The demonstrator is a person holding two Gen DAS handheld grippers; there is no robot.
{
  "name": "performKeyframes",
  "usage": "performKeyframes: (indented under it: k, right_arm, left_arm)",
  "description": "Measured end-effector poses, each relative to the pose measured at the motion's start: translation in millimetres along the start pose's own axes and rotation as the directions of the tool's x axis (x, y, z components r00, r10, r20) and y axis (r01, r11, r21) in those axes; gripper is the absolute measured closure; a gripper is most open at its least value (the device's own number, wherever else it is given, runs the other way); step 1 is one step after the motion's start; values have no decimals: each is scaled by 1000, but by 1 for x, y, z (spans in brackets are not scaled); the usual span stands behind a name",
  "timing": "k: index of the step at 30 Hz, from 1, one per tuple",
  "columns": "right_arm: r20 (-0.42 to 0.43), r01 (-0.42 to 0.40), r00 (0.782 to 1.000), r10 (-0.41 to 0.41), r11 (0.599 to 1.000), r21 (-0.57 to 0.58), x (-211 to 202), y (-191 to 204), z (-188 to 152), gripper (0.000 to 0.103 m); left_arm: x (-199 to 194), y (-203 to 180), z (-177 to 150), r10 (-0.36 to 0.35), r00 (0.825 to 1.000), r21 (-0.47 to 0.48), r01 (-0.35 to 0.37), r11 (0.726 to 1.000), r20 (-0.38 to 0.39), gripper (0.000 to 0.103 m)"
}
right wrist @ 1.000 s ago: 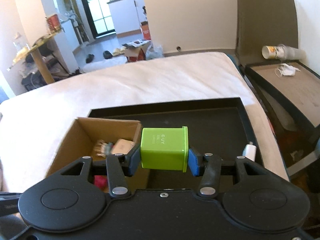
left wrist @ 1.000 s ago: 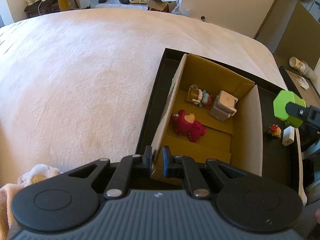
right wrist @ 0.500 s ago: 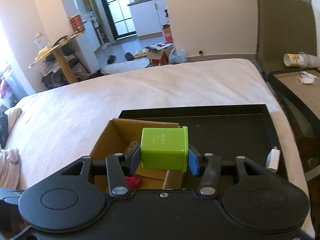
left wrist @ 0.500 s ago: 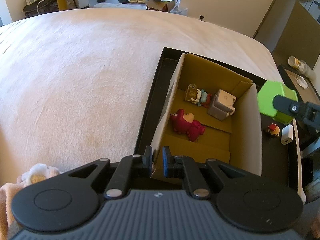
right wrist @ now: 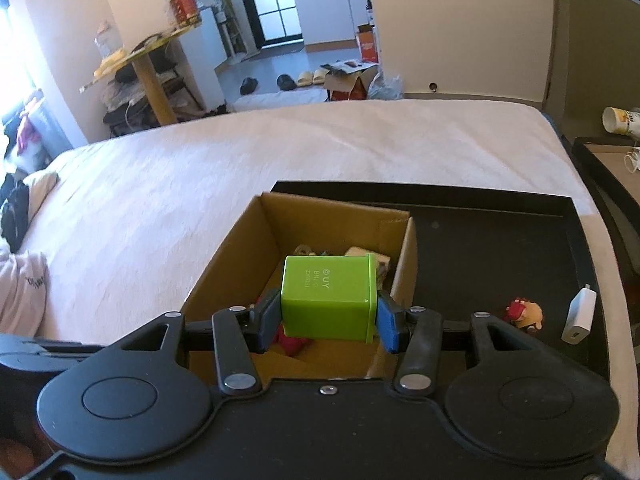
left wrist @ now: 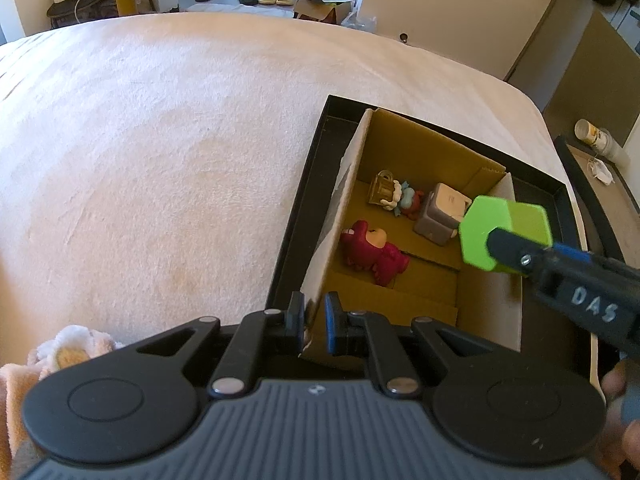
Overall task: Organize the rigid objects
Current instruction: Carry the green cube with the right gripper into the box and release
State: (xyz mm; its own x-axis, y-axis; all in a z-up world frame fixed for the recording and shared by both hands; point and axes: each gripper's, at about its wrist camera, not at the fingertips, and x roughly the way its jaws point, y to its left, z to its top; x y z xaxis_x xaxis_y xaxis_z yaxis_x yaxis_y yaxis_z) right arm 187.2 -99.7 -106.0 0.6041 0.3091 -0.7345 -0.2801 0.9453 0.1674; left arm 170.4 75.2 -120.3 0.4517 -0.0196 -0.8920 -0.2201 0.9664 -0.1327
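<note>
My right gripper (right wrist: 328, 320) is shut on a green box (right wrist: 329, 298) and holds it above the open cardboard box (right wrist: 240, 248); the green box also shows in the left wrist view (left wrist: 502, 234). My left gripper (left wrist: 314, 322) is shut on the near left wall of the cardboard box (left wrist: 344, 196). Inside the box lie a red toy (left wrist: 370, 250), a grey cube (left wrist: 440, 214) and a small tan and blue figure (left wrist: 394, 194).
The cardboard box stands in a black tray (right wrist: 500, 240) on a cream bed cover (left wrist: 160, 140). A small red figure (right wrist: 524, 314) and a white charger (right wrist: 578, 318) lie on the tray's right side. A bedside shelf with a cup (right wrist: 618, 120) is at the right.
My right gripper has carried the green box leftward from over the tray to over the cardboard box. My left gripper has kept its hold on the box wall.
</note>
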Motion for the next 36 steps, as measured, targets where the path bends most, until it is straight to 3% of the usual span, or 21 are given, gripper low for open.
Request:
performKeyframes:
  k: [21, 36]
  right_arm:
    - [-125, 20, 992, -31, 996, -88, 32, 23, -19, 54]
    - [-69, 3, 998, -6, 999, -55, 4, 10, -14, 53]
  left_arm:
    - [0, 5, 2, -29, 1000, -21, 29, 999, 2, 93]
    - [-1, 1, 1, -8, 1000, -8, 8, 1000, 6, 94]
